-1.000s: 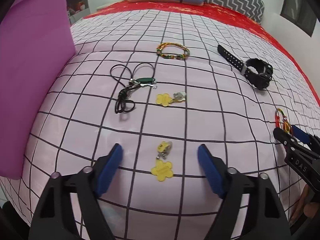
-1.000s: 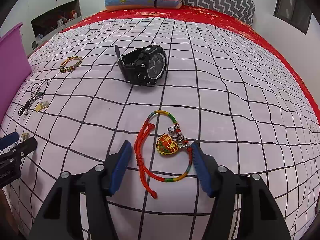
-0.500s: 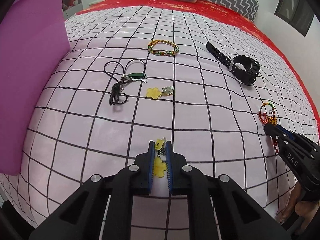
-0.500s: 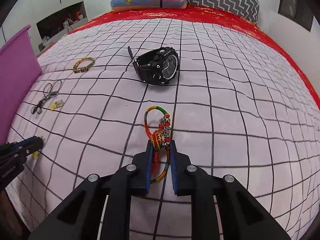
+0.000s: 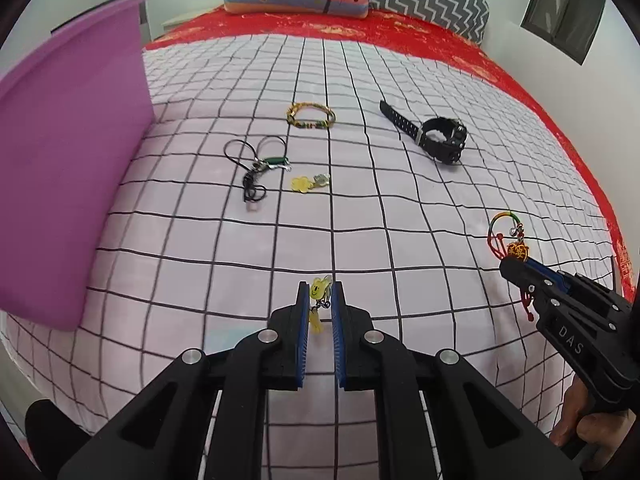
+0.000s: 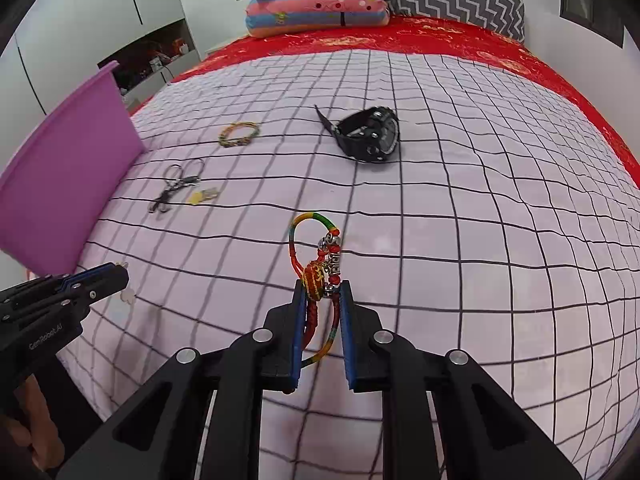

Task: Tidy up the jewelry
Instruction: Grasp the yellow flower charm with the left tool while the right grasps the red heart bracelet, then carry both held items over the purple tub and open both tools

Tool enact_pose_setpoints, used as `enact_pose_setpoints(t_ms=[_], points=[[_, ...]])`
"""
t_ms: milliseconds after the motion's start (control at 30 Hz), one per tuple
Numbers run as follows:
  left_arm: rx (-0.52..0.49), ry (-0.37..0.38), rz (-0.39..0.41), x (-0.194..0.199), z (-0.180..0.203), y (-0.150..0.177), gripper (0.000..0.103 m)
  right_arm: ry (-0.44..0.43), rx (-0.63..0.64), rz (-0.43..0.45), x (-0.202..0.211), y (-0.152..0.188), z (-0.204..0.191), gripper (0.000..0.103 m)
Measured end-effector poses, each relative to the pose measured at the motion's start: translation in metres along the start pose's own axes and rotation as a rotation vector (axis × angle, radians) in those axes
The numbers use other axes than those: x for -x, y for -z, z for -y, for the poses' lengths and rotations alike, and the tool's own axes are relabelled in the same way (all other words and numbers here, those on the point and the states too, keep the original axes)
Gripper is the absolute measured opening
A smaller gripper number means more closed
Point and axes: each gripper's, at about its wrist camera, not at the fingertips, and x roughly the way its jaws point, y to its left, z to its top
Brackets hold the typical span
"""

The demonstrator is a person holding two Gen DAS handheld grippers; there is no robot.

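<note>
Two tools are clamped: your left tool (image 5: 319, 308), low centre, pinches the yellow charm (image 5: 318, 304). Your right tool (image 6: 322, 312) grips the red cord bracelet (image 6: 316, 268), lifted off the bed (image 6: 440, 200).

Bright, even indoor light, faint soft shadows, no glare; strong fisheye bending with black corner vignettes; slight motion blur across the checked bedsheet (image 6: 440, 208) in the right view.
</note>
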Motion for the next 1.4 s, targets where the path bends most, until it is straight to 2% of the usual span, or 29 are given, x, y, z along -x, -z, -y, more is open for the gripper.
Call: enact_pose_setpoints(t_ms=[367,567,733,1067,1400], points=[[0.019,0.0,0.128,0.075,-0.026,-0.009,0.011,-0.043,0.052,0.112,0.064,-0.014,-0.054,0.016],[0.021,-0.003,0.208,0.117,-0.046,-0.026,0.011,-0.088,0.091,0.184,0.095,-0.036,-0.091,0.016],[0.049,-0.03,0.272,0.148,-0.077,-0.043,0.011,-0.146,0.134,0.235,0.11,-0.061,-0.129,0.016],[0.121,-0.135,0.33,0.177,-0.156,-0.059,0.011,-0.286,0.225,0.257,0.104,-0.109,-0.226,0.016],[0.238,-0.227,0.324,0.174,-0.233,-0.06,0.011,-0.366,0.358,0.217,0.08,-0.125,-0.322,0.016]])
